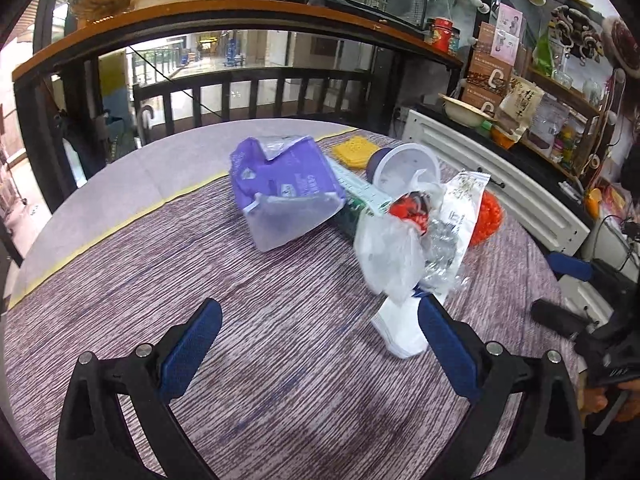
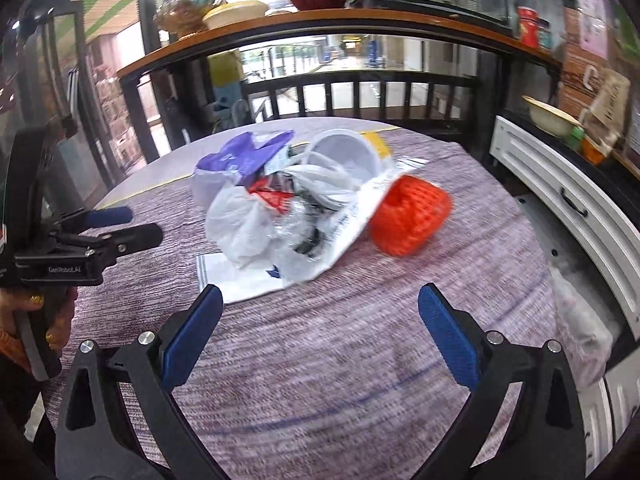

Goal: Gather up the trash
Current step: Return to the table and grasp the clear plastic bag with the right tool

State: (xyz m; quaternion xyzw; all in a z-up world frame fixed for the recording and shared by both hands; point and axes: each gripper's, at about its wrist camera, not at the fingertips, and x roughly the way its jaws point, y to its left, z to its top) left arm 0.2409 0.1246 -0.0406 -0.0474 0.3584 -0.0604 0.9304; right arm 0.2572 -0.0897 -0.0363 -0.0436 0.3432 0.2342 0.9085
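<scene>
A heap of trash lies on the round table with the purple striped cloth. It holds a purple plastic bag, a white cup, a crumpled white bag, a printed clear wrapper, an orange foam net and a white paper. My left gripper is open and empty, near side of the heap, its right finger beside the white paper. My right gripper is open and empty, short of the orange net and the white paper.
A yellow sponge lies behind the heap. A white cabinet stands right of the table, with a white-lined bin below. A dark railing and a wooden shelf with bowls and a red vase stand behind.
</scene>
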